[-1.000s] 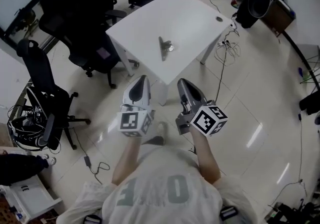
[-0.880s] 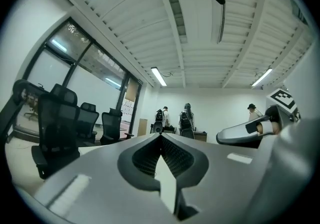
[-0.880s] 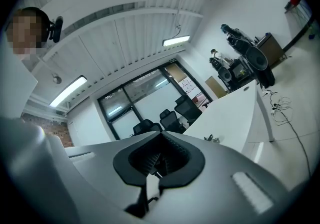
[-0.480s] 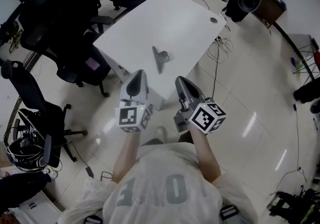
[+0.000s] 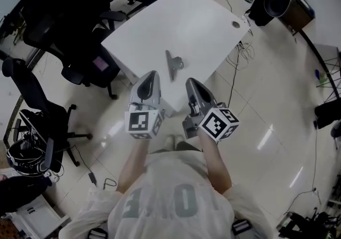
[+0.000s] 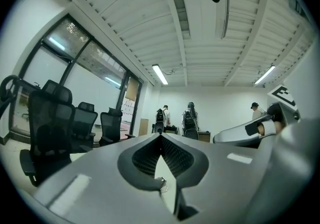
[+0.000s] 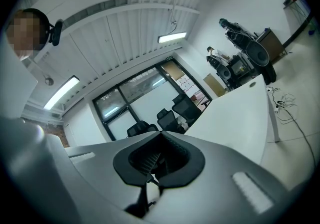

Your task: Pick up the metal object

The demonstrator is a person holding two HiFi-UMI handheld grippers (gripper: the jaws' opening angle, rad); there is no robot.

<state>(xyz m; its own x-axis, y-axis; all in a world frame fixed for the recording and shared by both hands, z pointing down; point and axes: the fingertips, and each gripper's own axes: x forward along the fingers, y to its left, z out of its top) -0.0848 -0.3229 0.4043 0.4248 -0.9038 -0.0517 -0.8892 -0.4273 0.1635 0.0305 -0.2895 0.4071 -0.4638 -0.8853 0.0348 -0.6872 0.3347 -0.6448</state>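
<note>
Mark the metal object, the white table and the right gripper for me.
metal object [image 5: 171, 66]: head view, middle of its long bar.
white table [image 5: 193, 19]: head view, bare top.
right gripper [image 5: 190, 82]: head view, closed jaw tips.

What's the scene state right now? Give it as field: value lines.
table: white, holds only the metal object
metal object: lies flat near the table's close corner, untouched
left gripper: shut, empty, held up short of the object
right gripper: shut, empty, beside the left one
chairs: black, along the table's left side
task: object not yet picked up
</note>
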